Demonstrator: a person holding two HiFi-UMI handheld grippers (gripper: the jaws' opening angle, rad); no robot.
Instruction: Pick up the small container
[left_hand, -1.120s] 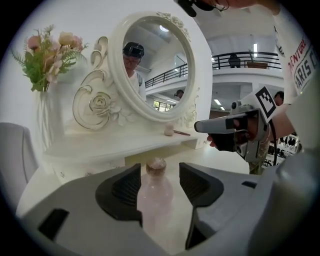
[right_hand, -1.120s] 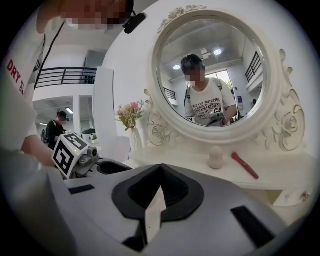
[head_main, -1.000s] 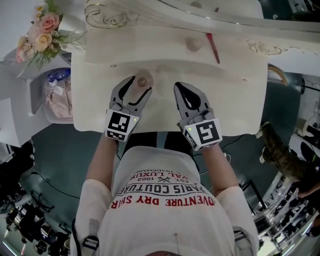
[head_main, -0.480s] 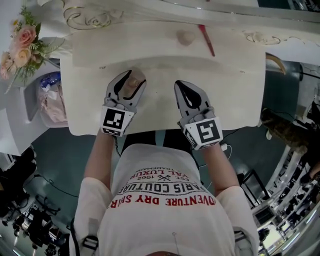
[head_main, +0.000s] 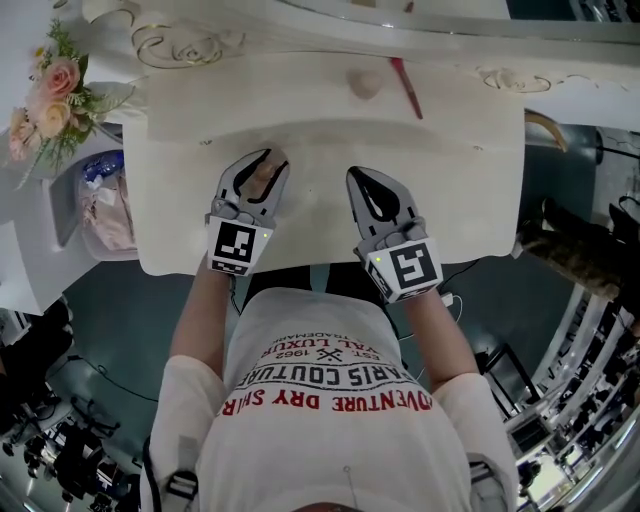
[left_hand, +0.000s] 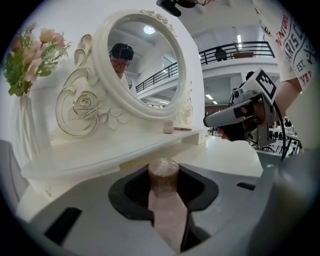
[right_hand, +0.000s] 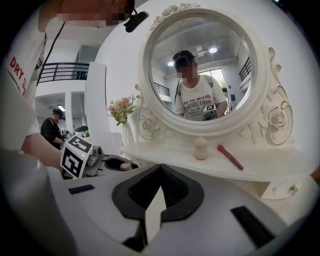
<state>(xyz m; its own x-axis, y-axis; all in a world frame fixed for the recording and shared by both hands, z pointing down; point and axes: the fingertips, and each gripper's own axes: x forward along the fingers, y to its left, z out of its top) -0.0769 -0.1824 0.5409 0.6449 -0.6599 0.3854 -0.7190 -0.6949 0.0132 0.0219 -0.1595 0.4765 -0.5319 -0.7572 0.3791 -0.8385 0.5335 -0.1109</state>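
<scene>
Since a second ago, your left claw (head_main: 272, 158) has advanced around the small container (left_hand: 163, 173); its jaws are closing, pads against the container's sides. The container stands upright on the desk (head_main: 470, 185), in front of the mirror (left_hand: 145, 60). Your right claw (head_main: 358, 173), also before the mirror, is closed and empty.

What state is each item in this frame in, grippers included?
small container: upright on the tabletop, between the left jaws.
left hand-held gripper: jaws closing on the small container.
right hand-held gripper: shut, empty.
makeup sponge: upright on the shelf.
red stick: lying flat on the shelf.
</scene>
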